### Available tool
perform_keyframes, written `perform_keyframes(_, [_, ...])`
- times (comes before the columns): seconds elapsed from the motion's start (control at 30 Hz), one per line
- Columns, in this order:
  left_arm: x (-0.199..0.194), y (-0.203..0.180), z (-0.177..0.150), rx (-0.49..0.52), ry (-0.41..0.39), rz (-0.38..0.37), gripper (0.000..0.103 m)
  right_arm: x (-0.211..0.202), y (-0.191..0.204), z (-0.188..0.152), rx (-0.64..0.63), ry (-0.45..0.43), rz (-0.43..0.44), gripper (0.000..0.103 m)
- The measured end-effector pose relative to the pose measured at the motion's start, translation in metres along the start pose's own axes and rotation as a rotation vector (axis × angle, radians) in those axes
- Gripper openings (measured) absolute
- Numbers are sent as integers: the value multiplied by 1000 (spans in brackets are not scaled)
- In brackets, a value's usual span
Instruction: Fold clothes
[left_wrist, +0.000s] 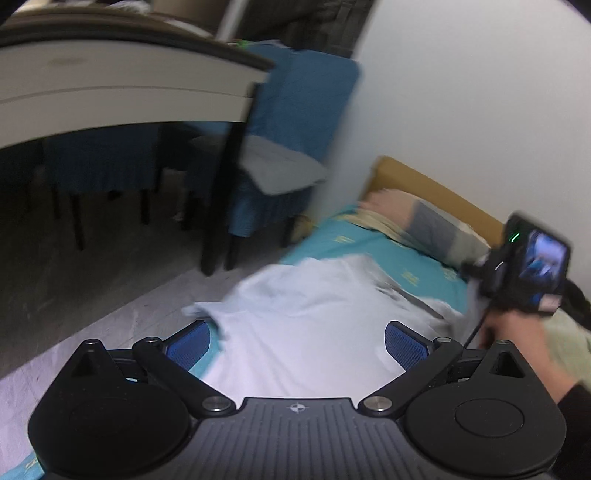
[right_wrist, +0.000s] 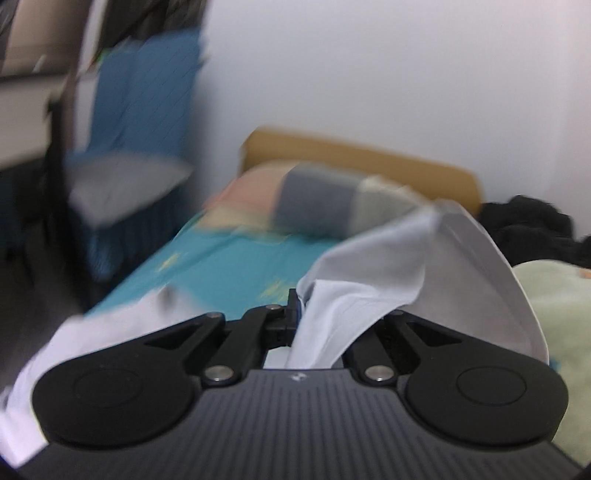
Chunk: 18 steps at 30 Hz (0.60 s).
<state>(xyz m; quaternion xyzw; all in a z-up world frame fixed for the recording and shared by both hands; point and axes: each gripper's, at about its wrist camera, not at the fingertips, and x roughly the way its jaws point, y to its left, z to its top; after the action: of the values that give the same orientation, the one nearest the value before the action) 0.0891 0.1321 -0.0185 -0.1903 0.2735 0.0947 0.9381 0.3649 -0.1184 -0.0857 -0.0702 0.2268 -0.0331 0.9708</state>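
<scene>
So my right gripper (right_wrist: 301, 317) is pinching one edge of the white cotton shirt (left_wrist: 314, 325) spread on the teal bed sheet (left_wrist: 354, 243), while my left gripper (left_wrist: 297, 339), spread wide, hovers right over its near edge.

Both looking low and close along the bed (left_wrist: 369, 243) toward the pillow (right_wrist: 314, 203); both showing the white shirt (left_wrist: 314, 332).

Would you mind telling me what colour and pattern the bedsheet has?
The bedsheet is teal with small yellow motifs, clearest in the left wrist view.
</scene>
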Motion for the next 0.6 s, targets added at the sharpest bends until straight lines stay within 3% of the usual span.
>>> perform_keyframes(0.17, [27, 27, 2, -58, 56, 60, 101, 39, 75, -29, -115, 100, 51, 9])
perform_keyframes(0.27, [38, 36, 1, -52, 71, 80, 101, 57, 80, -39, -43, 203, 137, 20])
perform_keyframes(0.33, [43, 41, 1, -54, 77, 79, 101, 52, 74, -41, 23, 225, 210, 67])
perform_keyframes(0.4, [44, 42, 1, -49, 73, 77, 101, 38, 72, -38, 41, 195, 248, 83])
perform_keyframes(0.6, [42, 29, -7, -1, 85, 38, 101, -44, 37, -26, 93, 124, 312, 83])
